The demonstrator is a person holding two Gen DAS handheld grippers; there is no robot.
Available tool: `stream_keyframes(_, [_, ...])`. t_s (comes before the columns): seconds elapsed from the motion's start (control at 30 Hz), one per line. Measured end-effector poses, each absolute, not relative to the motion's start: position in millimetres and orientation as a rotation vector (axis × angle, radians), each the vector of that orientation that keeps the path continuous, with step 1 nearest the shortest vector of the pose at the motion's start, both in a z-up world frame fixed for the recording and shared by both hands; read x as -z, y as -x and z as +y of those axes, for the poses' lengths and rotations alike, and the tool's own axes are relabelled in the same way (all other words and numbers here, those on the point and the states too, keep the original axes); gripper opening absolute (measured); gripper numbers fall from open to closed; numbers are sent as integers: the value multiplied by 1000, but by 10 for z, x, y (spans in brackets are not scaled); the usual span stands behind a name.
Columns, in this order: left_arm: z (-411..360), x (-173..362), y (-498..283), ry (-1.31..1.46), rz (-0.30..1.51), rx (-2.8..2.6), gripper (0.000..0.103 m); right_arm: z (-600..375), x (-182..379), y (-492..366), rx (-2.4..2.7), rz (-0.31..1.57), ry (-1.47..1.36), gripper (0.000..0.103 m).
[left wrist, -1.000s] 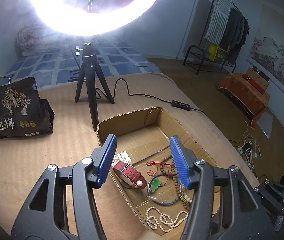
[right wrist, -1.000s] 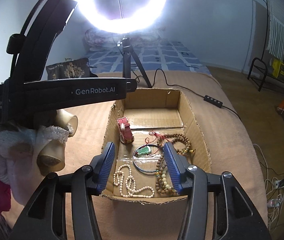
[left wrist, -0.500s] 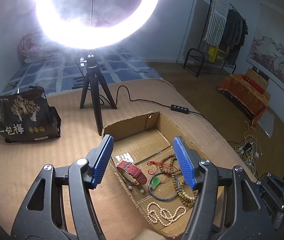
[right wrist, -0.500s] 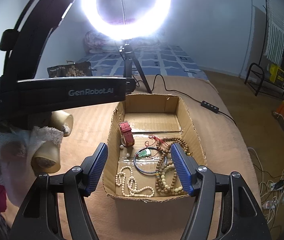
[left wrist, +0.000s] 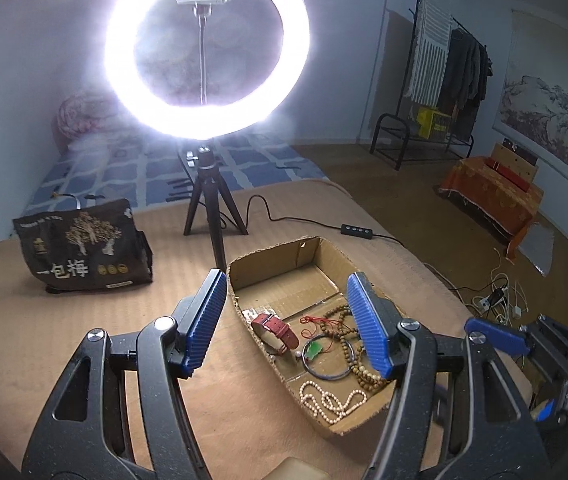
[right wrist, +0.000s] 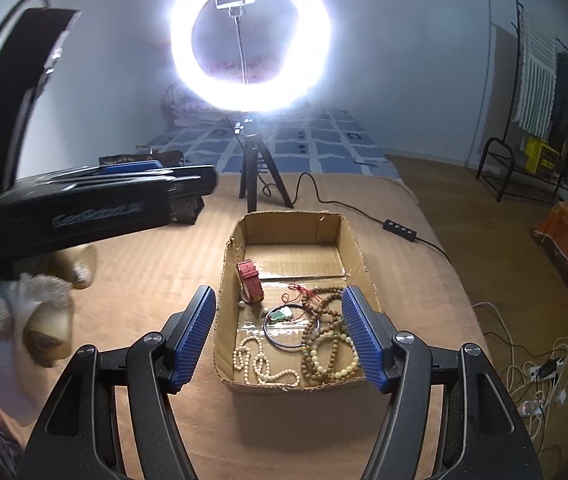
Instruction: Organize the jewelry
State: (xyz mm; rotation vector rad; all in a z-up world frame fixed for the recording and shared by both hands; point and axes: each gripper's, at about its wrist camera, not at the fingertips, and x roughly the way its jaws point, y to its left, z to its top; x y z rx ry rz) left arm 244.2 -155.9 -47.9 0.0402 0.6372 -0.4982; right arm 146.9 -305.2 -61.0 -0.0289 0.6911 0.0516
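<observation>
Jewelry sits heaped in the near half of the box (right wrist: 357, 248), which rests on a tan bed (right wrist: 156, 280); I hold both grippers above it, nothing gripped. My right gripper (right wrist: 278, 336) has its jaws spread wide, and so does my left gripper (left wrist: 287, 326).

My worry is the tangle. The brown beads (right wrist: 319, 344) overlap the bangle (right wrist: 291, 330), and the red cord (right wrist: 297, 289) of the green pendant (right wrist: 282, 315) runs into the same knot. If I pinch one strand and lift, I judge the others will drag along or spill over the low cardboard wall. The white beads (right wrist: 260, 364) are thin and lie flat on the floor of the box, so my broad pads (right wrist: 196, 336) could slide off them or scrape the cardboard and shove the whole box across the soft cover. A small loose pearl (right wrist: 240, 304) beside the watch (right wrist: 250, 282) could roll away from a careless nudge.

From the right wrist view, the pile lies between the jaws and beyond their tips, with the brown beads just beside the right pad and the watch standing on edge at the far left of the pile. From the left wrist view, the watch (left wrist: 276, 328) and pendant (left wrist: 315, 350) fall between the jaws, nearer the right pad, while the white beads (left wrist: 329, 396) lie nearest to me. The far half of the box is bare cardboard, where I judge sorted pieces could go.
</observation>
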Motion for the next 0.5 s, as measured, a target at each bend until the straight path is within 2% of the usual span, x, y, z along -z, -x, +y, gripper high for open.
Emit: stream_keyframes(0.5, [-1167,366,-1721,-52,606,445,65,-3163,452,-1143,-3,662,31,65])
